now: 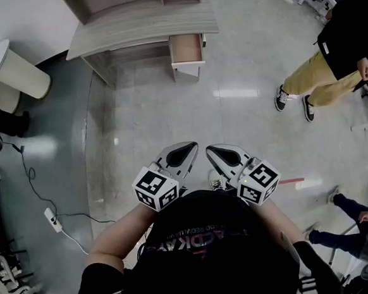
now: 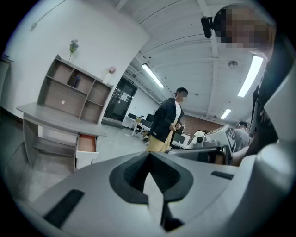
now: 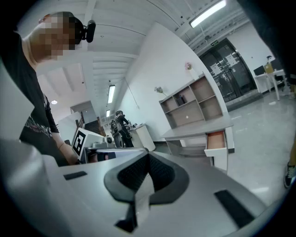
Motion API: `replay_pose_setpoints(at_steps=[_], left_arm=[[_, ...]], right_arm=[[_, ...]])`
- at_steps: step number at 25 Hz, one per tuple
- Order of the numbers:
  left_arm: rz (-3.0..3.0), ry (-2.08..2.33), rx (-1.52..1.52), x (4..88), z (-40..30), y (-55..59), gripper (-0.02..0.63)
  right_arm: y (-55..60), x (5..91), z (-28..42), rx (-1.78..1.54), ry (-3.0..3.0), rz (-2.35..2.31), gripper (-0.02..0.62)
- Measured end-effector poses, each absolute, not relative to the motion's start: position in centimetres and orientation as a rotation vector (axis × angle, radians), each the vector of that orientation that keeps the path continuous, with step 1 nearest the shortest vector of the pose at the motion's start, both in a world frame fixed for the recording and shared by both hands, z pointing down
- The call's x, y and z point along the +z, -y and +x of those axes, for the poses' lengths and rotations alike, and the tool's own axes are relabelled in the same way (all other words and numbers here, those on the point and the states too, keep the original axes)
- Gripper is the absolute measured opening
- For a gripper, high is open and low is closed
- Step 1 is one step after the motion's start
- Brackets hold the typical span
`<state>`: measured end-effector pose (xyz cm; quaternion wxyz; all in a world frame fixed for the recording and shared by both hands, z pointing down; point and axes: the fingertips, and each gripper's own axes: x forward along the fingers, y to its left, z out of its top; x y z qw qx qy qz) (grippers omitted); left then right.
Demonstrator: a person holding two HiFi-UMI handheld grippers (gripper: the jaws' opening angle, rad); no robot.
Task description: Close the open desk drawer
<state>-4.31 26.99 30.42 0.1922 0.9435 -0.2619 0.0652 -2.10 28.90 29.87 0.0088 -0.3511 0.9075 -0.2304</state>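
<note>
Close to the person's chest, the left claw [image 1: 185, 150] and right claw [image 1: 217, 152] sit side by side, each pinched fully together on nothing. Well beyond them across the floor [image 1: 168, 106], the drawer [image 1: 186, 48] juts out from under the right end of the counter [image 1: 143, 26]. It is white-fronted with only its reddish-brown bottom showing inside, and its long axis points toward the person.

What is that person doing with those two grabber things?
A person holds a gripper in each hand, close to the body. The left gripper and the right gripper are both shut and empty. Across the floor stands a grey desk with its drawer pulled out, not yet closed. Neither gripper is near it. A bystander in tan trousers stands off to the right.
</note>
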Motion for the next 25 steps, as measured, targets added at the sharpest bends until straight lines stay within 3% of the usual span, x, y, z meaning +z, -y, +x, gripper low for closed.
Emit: replay_pose_setpoints(at_steps=[25], left_arm=[[2.653,0.722,0.171,30.17,-4.81,-26.34,0.010]], right_arm=[[-27.91,29.07,-2.06,-0.699,-2.822,-1.105,0.009]])
